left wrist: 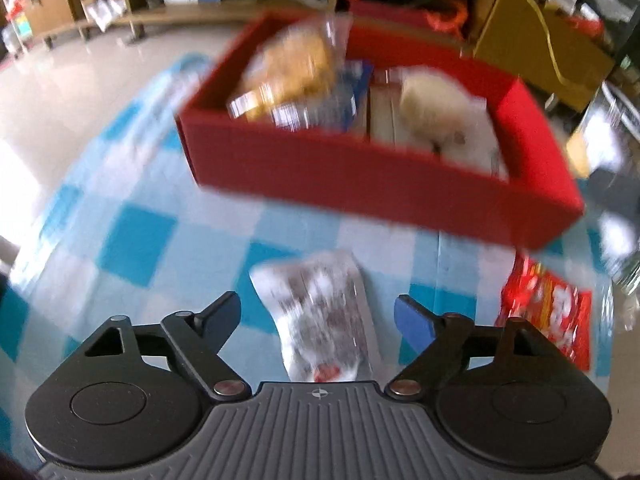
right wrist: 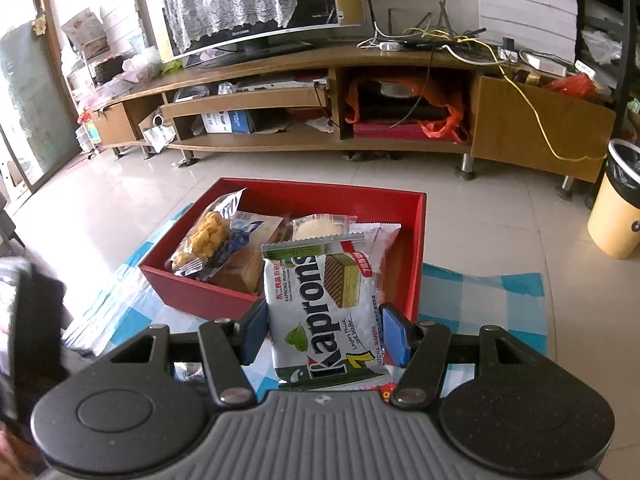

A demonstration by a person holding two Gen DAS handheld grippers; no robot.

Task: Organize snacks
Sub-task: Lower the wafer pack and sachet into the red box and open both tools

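Right wrist view: right gripper (right wrist: 323,330) clamped on Kaprons wafer pack (right wrist: 326,312), gripped by both side edges so it stays flat-ish, red box (right wrist: 208,292) just ahead, prob lining up a drop-in. Left wrist view, blurry: left gripper (left wrist: 317,316) spread wide, nothing held, white snack packet (left wrist: 324,316) lying on checked cloth (left wrist: 136,240) btwn its fingers, red packet (left wrist: 548,312) off to its right.

- Far across the tiled floor (right wrist: 280,172) you see a long wooden TV stand (right wrist: 280,92), its right door hanging open.
- On it stands a television (right wrist: 248,0) under a lace cover.
- At far right you have a yellow bin (right wrist: 616,216).
- The nearby blue-checked cloth (left wrist: 136,248) covers the table.
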